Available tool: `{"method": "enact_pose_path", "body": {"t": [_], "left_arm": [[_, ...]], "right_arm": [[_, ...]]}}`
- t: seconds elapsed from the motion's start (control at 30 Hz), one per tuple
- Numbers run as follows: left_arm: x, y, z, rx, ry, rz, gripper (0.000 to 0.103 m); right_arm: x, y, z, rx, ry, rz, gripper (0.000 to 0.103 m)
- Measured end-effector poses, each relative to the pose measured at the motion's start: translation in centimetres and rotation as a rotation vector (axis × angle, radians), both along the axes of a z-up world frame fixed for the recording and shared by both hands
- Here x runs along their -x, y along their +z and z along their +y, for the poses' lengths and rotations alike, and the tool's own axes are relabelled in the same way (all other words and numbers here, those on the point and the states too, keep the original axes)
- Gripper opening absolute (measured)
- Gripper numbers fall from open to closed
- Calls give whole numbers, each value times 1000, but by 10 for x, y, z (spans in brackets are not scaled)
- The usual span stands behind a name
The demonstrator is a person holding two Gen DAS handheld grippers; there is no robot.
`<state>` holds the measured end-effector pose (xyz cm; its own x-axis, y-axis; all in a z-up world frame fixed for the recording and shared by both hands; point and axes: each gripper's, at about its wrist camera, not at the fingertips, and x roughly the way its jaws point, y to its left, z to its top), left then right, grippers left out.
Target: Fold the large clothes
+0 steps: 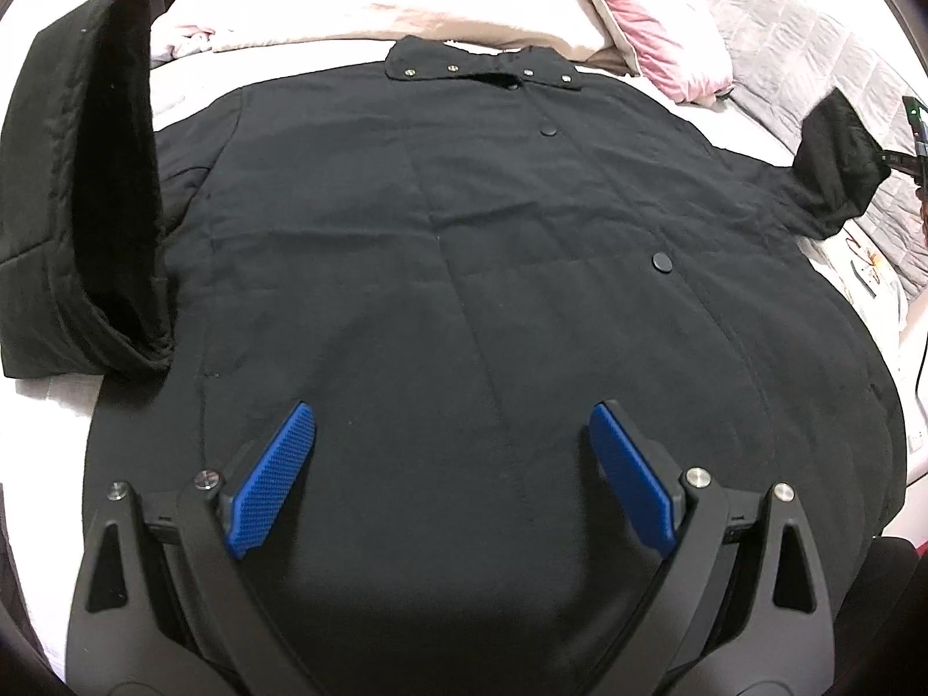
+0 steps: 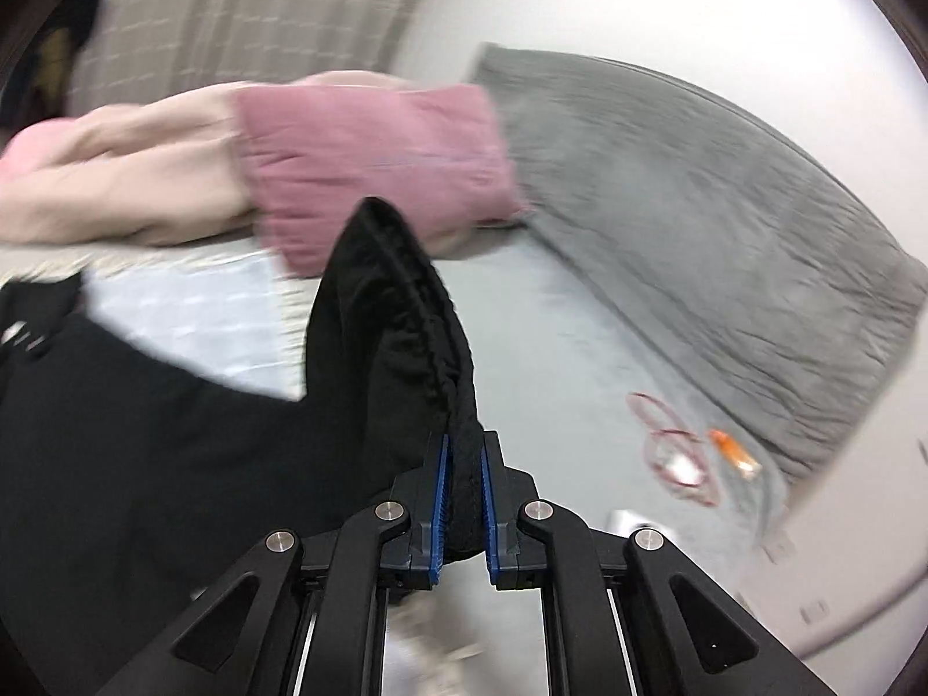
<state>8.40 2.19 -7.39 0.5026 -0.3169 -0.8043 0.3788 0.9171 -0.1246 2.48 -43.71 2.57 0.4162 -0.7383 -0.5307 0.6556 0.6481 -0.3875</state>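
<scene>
Barely begun — black coat [image 1: 464, 267] lies flat on the bed [image 1: 52, 406] below the pink pillow [image 1: 655, 29], unfolded; right gripper [image 2: 462, 499] jaws pinch its sleeve cuff [image 2: 406, 313], left gripper [image 1: 452, 452] jaws wide, empty.

The large black cloth coat [image 1: 464, 243] is matt and lightly quilted, with dull round buttons and shiny metal snaps at the collar. The left gripper [image 1: 452, 423] has matt black plastic arms, blue pads [image 1: 278, 475] with a fine knurled texture, and bright metal pins. At upper right, the pink pillow [image 1: 661, 40] looks velvety, beside a grey quilted cloth blanket [image 1: 812, 58].
</scene>
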Motion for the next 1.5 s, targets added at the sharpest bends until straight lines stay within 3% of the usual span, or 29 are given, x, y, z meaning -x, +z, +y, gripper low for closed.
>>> {"method": "enact_pose_path", "body": {"t": [0.13, 0.23, 0.37, 0.47, 0.53, 0.63, 0.67, 0.73, 0.97, 1.1, 1.2, 1.4, 1.5], "left_arm": [[0, 6, -5, -21, -13, 1, 96], [-3, 13, -6, -47, -12, -16, 96], [-7, 17, -4, -59, 2, -14, 96], [-7, 20, -3, -64, 5, -16, 96], [-7, 24, -1, -76, 4, -29, 96], [-8, 32, 4, -103, 16, -63, 96], [-9, 36, 6, -112, 27, -74, 96], [-13, 48, 16, -133, 70, -98, 96], [-28, 81, 64, -88, 200, -94, 96], [-40, 91, 85, -58, 255, -79, 96], [-61, 82, 85, -73, 295, -55, 96], [-88, 63, 79, -78, 513, -89, 96], [-94, 57, 70, -102, 633, -137, 96]], "right_arm": [[19, -11, -57, 44, -142, 37, 9], [35, -43, -98, -27, -231, 82, 9], [51, -117, -135, -190, -299, 207, 13], [69, -169, -143, -177, -390, 352, 16], [84, -176, -146, -163, -428, 335, 21], [107, -157, -147, -231, -469, 203, 37], [109, -146, -140, -247, -478, 157, 39], [103, -133, -122, -293, -430, 72, 54], [50, -98, -18, -520, -178, -112, 65], [7, -88, 58, -591, -5, -114, 66], [-21, -79, 117, -606, 83, -136, 66], [-53, -90, 204, -702, 194, -184, 68], [-69, -107, 239, -695, 266, -125, 68]]}}
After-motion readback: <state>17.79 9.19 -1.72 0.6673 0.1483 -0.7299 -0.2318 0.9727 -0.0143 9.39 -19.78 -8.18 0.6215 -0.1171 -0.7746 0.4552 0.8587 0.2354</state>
